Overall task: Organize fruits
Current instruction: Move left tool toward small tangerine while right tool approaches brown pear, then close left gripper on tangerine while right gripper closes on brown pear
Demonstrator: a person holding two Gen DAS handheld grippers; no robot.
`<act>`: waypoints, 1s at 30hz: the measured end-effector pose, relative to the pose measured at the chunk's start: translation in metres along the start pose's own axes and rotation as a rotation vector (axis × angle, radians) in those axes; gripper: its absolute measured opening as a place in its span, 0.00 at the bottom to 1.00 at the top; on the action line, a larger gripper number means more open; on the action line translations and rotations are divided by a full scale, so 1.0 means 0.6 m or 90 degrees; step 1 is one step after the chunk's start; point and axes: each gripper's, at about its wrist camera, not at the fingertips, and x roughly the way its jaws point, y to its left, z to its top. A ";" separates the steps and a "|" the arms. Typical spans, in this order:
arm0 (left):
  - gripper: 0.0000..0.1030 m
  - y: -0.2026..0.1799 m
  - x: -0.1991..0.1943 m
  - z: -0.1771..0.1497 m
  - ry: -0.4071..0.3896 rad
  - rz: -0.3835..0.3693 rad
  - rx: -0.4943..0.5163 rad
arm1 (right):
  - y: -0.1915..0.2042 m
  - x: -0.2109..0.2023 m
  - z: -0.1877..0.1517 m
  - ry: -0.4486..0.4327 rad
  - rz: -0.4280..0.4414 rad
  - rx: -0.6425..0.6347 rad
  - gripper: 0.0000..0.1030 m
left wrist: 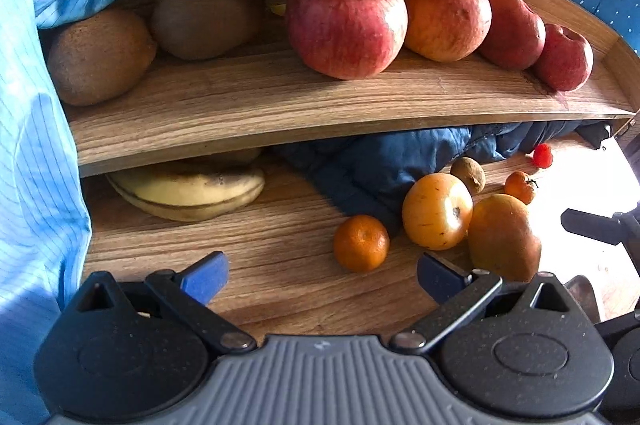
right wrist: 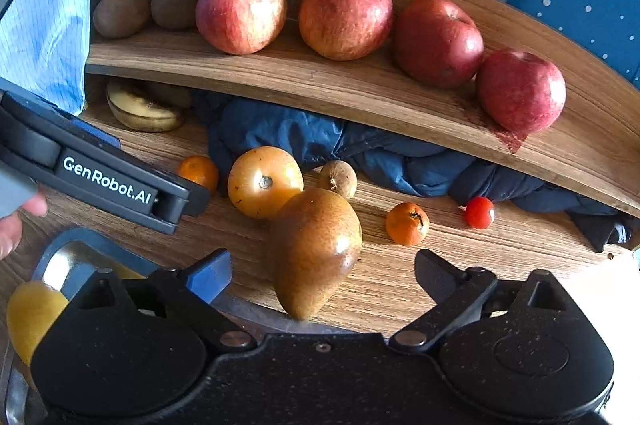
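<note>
Both tongs hung apart and empty over loose fruit.
The right tongs (right wrist: 323, 275) faced the pear (right wrist: 316, 249) on the tabletop (right wrist: 384, 289); best closed squarely across its widest part. Left tongs (left wrist: 322, 275) waited near the tangerine (left wrist: 361, 243).

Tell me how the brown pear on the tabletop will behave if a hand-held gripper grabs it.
The pear lies on its side, narrow end forward, so a nudge would probably make it pivot or roll in an arc. Its glossy skin and tapered body could let flat fingers slide toward the neck. It looks plump, so likely heavy for its size; grip the wide belly.
</note>
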 end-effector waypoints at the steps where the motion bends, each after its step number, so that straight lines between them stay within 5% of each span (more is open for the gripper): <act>1: 0.99 0.000 0.000 0.000 -0.003 -0.001 0.001 | 0.000 0.001 0.001 -0.002 0.000 0.001 0.91; 10: 0.89 0.003 -0.006 0.004 -0.017 -0.017 -0.014 | -0.011 0.013 0.006 -0.002 0.009 0.032 0.79; 30: 0.42 -0.011 0.008 -0.003 -0.013 -0.052 -0.009 | -0.012 0.032 0.004 0.009 0.033 0.051 0.56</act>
